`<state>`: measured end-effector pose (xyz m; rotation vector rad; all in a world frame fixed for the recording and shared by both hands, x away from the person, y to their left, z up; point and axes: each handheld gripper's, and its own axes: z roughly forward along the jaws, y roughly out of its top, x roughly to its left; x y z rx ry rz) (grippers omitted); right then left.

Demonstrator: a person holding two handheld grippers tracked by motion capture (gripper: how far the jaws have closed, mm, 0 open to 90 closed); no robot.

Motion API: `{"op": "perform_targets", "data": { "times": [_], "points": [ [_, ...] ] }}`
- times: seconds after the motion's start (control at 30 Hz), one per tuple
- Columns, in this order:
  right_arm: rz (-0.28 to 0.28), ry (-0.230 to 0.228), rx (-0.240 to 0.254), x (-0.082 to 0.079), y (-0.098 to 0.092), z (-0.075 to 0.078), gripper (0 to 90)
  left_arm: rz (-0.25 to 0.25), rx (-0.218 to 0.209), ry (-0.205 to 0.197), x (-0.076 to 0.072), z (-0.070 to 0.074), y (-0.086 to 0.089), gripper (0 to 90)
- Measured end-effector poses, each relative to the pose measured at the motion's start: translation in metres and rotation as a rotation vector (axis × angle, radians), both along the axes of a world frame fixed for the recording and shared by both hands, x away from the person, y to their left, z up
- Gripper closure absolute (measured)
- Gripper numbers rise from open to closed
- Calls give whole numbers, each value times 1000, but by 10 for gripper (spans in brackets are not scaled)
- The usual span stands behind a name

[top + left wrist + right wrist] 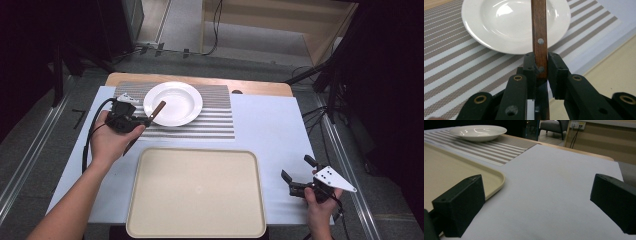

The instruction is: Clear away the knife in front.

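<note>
My left gripper [148,119] [541,67] is shut on a brown wooden handle [158,107] [539,30] with metal rivets, likely a knife's. The handle's free end reaches over the near left rim of a white plate [172,103] [506,25] that stands on a striped placemat [210,120] [461,57]. A dark thin part of the utensil sticks out below the hand, toward the tray. My right gripper [296,168] [539,202] rests open at the front right over the pale table cover, nothing between its jaws. The plate [477,131] lies far off to its left.
A large empty beige tray [195,192] [454,175] [614,67] sits in front of the placemat at the table's near edge. A pale sheet [270,125] [554,182] covers the table. Cables and stand legs lie on the floor beyond and to the right.
</note>
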<state>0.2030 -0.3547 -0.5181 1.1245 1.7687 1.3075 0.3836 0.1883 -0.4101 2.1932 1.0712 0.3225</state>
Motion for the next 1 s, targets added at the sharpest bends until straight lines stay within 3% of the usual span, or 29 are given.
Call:
{"op": "perform_targets", "data": {
  "times": [0.37, 0.6, 1.0],
  "points": [
    [1, -1, -2, 0, 0, 0, 0, -70, -1, 0, -42, -2, -9, 775],
    [1, 0, -3, 0, 1, 0, 0, -101, 5, 3, -71, -13, -16, 774],
    [1, -1, -6, 0, 1, 0, 0, -119, -14, 32, -99, -35, -20, 774]
  ]
}}
